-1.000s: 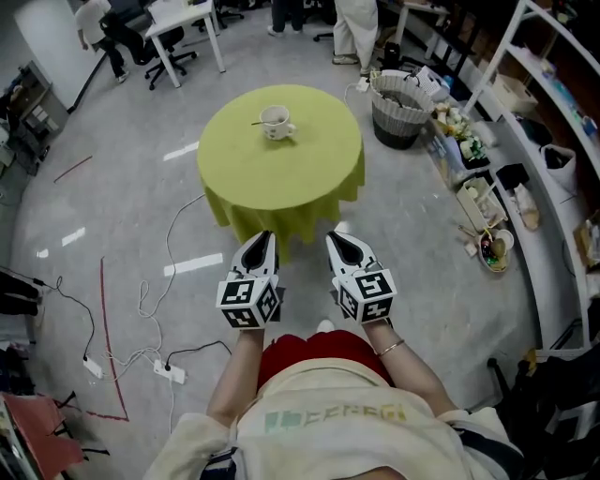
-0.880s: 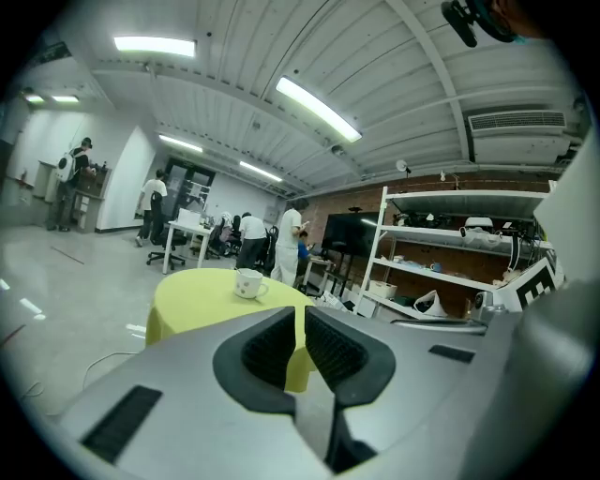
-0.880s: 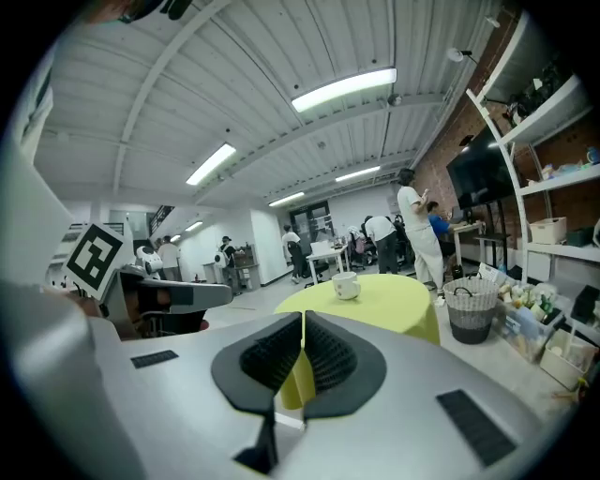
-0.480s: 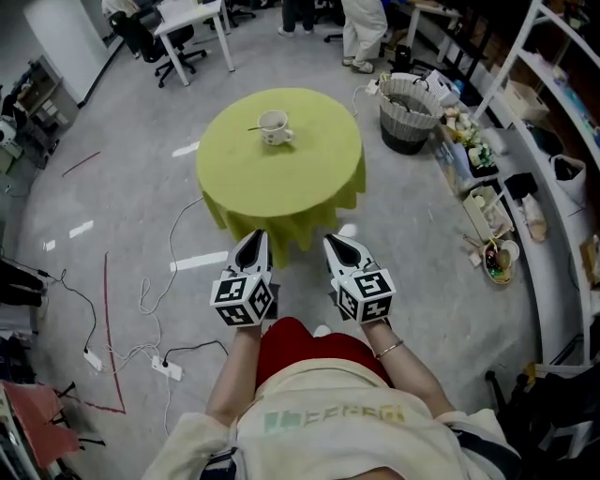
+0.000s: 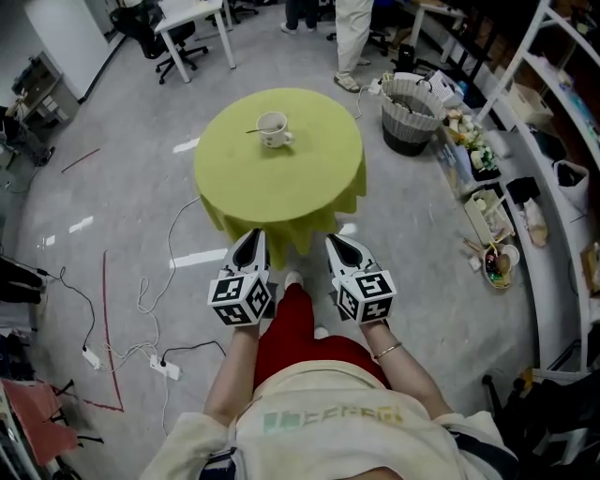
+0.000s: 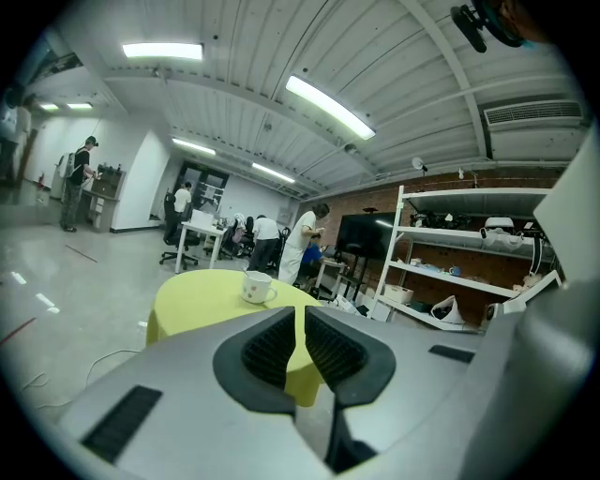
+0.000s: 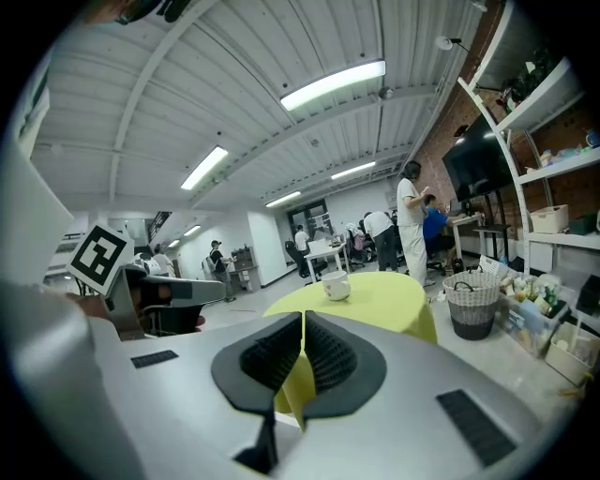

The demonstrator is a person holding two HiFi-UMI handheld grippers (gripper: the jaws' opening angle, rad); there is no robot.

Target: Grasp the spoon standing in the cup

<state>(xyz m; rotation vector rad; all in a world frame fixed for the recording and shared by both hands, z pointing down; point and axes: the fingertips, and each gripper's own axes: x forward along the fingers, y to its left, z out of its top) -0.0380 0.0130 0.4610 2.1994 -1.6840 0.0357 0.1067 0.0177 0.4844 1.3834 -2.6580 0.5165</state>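
Note:
A white cup (image 5: 274, 127) stands on the far part of a round table with a yellow-green cloth (image 5: 281, 187). A spoon (image 5: 256, 129) rests in the cup, its handle sticking out to the left. The cup also shows small in the left gripper view (image 6: 256, 286) and in the right gripper view (image 7: 336, 285). My left gripper (image 5: 253, 246) and right gripper (image 5: 345, 246) hang side by side short of the table's near edge, well away from the cup. Both are shut and hold nothing.
A wicker basket (image 5: 408, 111) stands on the floor right of the table. Shelving with clutter (image 5: 497, 187) runs along the right side. Cables and a power strip (image 5: 169, 368) lie on the floor at left. People and office desks (image 5: 192, 19) are at the back.
The view has crept forward a little toward the table. A red-trousered leg has stepped out between the grippers. Both grippers keep their place, shut.

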